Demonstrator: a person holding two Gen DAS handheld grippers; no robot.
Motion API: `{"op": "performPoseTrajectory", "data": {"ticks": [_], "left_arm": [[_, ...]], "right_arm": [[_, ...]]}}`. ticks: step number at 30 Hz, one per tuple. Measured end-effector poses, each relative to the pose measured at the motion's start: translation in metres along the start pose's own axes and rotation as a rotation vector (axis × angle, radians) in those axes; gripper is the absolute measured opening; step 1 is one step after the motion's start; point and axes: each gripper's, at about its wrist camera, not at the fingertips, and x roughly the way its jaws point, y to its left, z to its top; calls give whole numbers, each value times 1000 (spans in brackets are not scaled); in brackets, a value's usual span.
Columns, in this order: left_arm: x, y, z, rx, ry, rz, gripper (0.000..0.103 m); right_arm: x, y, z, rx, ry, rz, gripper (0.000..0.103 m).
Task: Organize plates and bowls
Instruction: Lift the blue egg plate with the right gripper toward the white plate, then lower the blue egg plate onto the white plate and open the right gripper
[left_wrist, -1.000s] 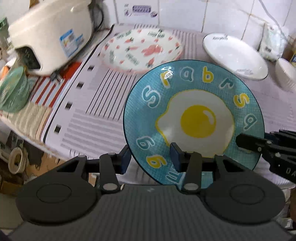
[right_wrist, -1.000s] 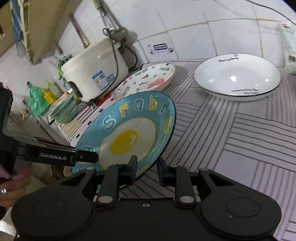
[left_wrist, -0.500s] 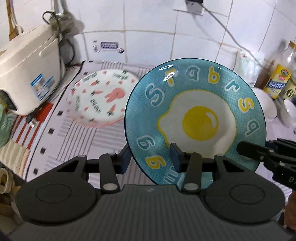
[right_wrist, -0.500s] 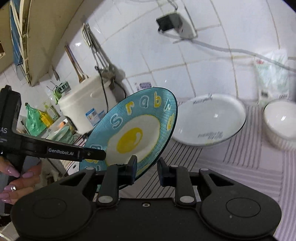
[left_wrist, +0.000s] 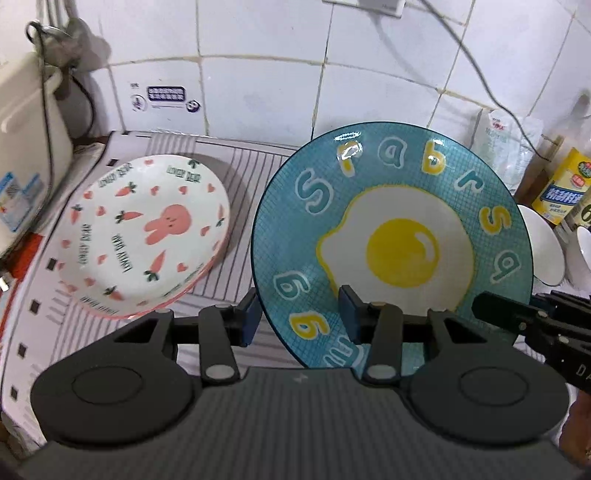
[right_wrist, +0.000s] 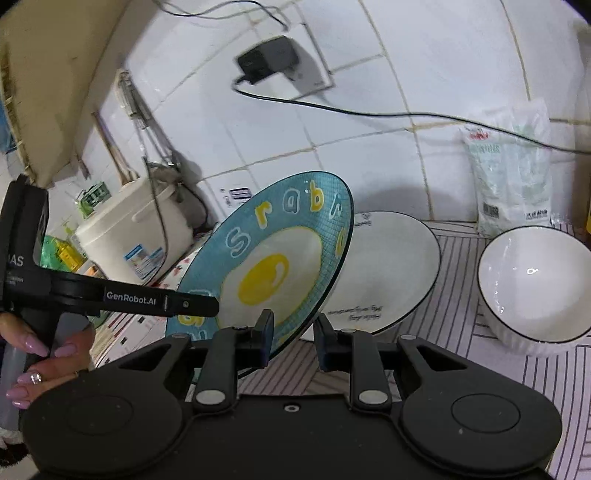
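Clamped on the near rim of the blue egg plate (left_wrist: 391, 236) are the left claw (left_wrist: 299, 319) and the right claw (right_wrist: 293, 339); it is held tilted above the tabletop (right_wrist: 461, 354). Beyond it, toward the tabletop's back edge, a white plate (right_wrist: 391, 266) is seen, with a white bowl (right_wrist: 532, 284) toward the right.

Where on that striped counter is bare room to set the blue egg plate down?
Bare striped mat lies in front of the white black-rimmed plate and white bowl. Another strip runs between the rabbit-and-carrot plate and tiled wall. The right, with bottles, is crowded.
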Motion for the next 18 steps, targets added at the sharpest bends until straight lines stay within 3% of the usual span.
{"op": "performPoseTrajectory", "data": {"ticks": [10,18], "left_arm": [[43,3,25,-33,51,-31,42],[66,-13,35,-4,88,-37,42]], "right_arm": [[33,-29,11,44,11,-21,28],[44,-49,19,76,12,-67,28]]}}
